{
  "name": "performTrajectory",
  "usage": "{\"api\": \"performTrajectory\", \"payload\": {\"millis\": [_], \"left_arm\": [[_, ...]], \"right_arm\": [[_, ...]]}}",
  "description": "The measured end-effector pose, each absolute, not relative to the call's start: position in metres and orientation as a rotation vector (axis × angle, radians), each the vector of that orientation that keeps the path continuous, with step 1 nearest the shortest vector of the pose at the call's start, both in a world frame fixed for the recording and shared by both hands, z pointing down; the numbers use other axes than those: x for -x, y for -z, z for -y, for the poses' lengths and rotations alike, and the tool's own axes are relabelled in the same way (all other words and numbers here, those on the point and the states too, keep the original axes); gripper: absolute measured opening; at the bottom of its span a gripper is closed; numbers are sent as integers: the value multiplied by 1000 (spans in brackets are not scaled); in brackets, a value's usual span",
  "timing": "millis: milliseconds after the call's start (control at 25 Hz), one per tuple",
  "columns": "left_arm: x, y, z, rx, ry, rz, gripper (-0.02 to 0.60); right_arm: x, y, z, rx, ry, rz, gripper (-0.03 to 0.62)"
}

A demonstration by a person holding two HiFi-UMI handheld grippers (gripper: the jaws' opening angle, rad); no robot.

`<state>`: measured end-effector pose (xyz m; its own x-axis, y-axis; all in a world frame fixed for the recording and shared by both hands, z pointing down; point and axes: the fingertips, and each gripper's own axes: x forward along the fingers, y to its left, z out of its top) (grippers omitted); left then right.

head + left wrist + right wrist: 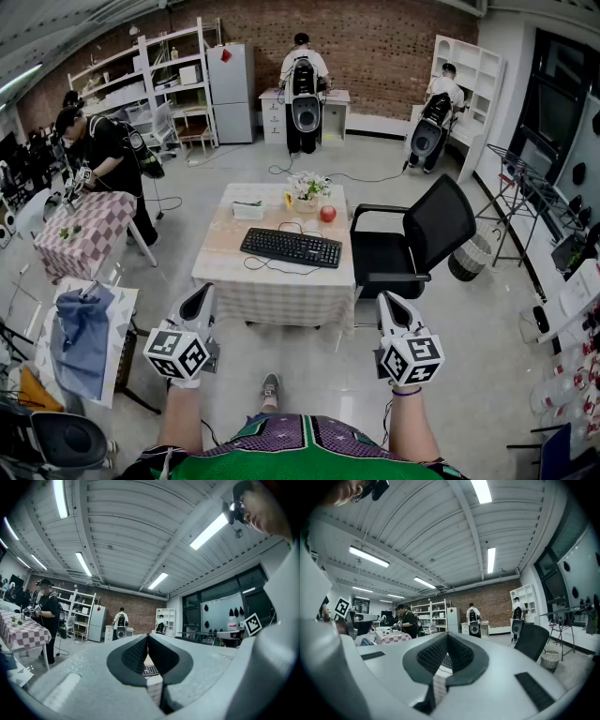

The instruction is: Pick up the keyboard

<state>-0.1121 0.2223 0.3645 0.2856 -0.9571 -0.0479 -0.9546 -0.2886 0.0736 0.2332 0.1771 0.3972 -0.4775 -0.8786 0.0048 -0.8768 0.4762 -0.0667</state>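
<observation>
Approach stage. The left gripper (pixel 201 298) and right gripper (pixel 392 302) are held level, each with its jaws pressed together on nothing. The keyboard (pixel 291 247) lies flat on the table (pixel 272 295), ahead of both claws, between their lines and well apart from either. Suggested practice: part the jaws before reaching, bring one claw to each short end, lift evenly, and mind the trailing cable (pixel 267 268).

text: none legible | labels: none | marker cubes: square patterns only, no lettering
</observation>
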Motion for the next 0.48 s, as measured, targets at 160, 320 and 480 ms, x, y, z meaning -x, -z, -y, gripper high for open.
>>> {"api": "performTrajectory", "payload": {"millis": [160,320,480], "left_arm": [[110,-365,-219,-2497,124,1851,18],[110,-364,-217,-2496,135,1852,18],[108,-364,-214,-2500,127,1852,18]], "right_arm": [[-235,-395,-178,1602,81,-2670,0],[-237,-396,-178,1607,82,-2670,0],[-238,-394,-176,1617,74,-2668,0]]}}
